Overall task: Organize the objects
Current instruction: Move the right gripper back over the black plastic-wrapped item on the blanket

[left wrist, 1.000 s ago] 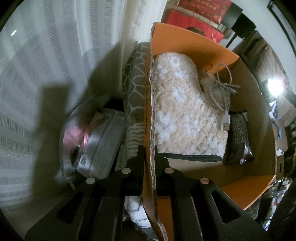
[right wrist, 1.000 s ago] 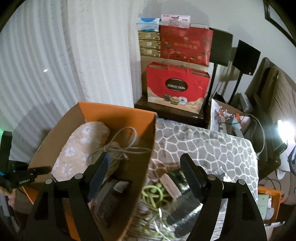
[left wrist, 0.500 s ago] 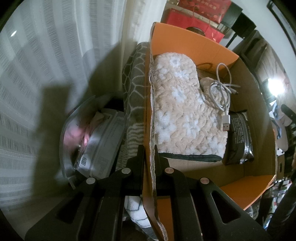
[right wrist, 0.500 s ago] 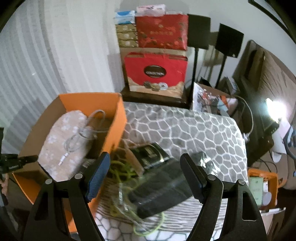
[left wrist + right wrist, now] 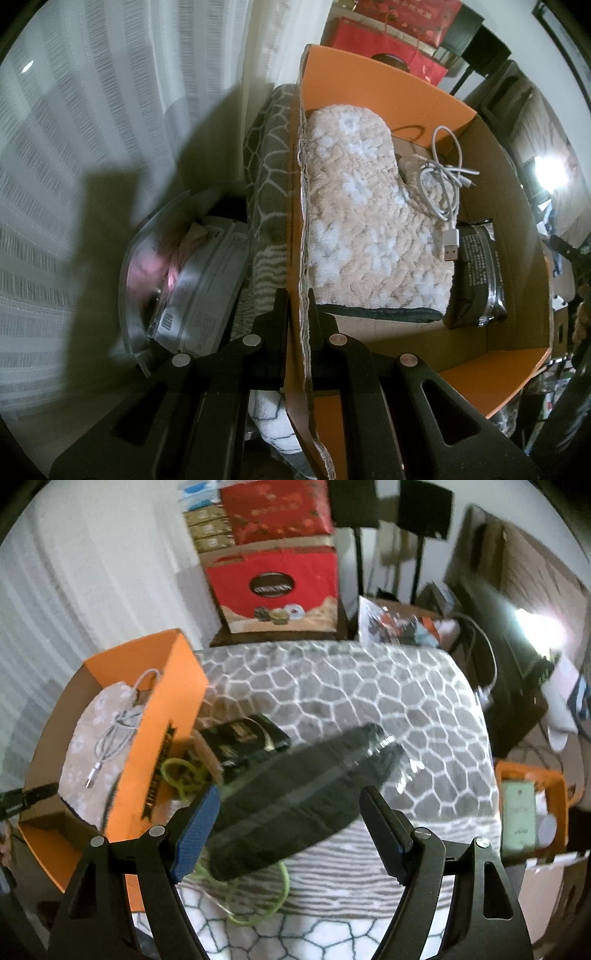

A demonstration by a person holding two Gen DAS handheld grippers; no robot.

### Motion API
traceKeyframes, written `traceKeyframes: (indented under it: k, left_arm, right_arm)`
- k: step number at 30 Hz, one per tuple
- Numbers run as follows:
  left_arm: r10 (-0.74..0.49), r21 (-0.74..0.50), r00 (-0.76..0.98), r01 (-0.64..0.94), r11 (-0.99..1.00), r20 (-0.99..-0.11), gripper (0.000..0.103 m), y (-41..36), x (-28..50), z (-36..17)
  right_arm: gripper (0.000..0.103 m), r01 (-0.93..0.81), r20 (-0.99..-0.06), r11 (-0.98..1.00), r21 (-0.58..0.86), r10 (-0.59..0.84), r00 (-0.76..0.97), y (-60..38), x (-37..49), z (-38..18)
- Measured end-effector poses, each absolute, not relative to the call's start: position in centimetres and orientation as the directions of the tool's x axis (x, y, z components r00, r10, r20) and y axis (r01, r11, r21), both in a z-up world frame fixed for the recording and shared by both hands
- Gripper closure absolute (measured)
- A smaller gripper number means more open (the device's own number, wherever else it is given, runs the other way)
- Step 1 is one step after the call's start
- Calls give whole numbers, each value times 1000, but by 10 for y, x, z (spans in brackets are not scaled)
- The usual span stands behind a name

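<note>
My left gripper (image 5: 297,301) is shut on the near wall of an orange cardboard box (image 5: 406,96). Inside lie a beige fluffy mitt (image 5: 362,229), a white USB cable (image 5: 445,188) and a dark foil packet (image 5: 478,273). The box also shows in the right wrist view (image 5: 162,716). My right gripper (image 5: 291,805) is open above a long black item in clear wrap (image 5: 306,797) lying on the grey patterned blanket (image 5: 369,698). A black packet (image 5: 243,738) and a green cord (image 5: 181,771) lie beside the box.
A clear tub with papers (image 5: 192,280) sits left of the box by the curtain. Red gift boxes (image 5: 277,587) stand behind the bed. A small orange bin (image 5: 532,812) with items is at the right.
My right gripper has swung right, away from the box, and now sits over the black wrapped item on the blanket. The left gripper has not moved.
</note>
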State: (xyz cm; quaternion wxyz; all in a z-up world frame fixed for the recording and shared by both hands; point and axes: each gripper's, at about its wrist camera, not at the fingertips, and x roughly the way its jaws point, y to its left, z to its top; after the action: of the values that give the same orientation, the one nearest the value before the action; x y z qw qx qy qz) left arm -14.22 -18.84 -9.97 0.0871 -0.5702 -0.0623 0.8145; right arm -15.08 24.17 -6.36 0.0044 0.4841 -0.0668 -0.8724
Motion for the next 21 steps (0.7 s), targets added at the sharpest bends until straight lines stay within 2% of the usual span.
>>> traceKeyframes:
  k: [10,16,18,20,21]
  left_arm:
    - [212,-201,-335,-69,-977,-918,97,-187,-142,-99]
    - [210,-198,-334,-68,-978,-919,97,-187,-142,-99]
    - [209,-198,-335,-68,-978,-919,97,-187,-142,-99]
    - [208,-197,-334,-68,-978,-919,97,-187,-142,-99]
    - [207,-196,-334,-68,-978,-920,97,-188,-143,-99]
  right_arm:
    - [24,-167,-867,-970,175,-72,-492,283,-141,-89]
    - [24,-209,-865,-926,316,-190,-465,301,-142,-108]
    - [27,-218,-847,-892,396,-263,-463,306,-143,-113]
    - [39,-223,-832,-870,439,-300,-467,307,-144,-114]
    - [42,-222,-828,-865,450,-311,-467,306,-144,-114]
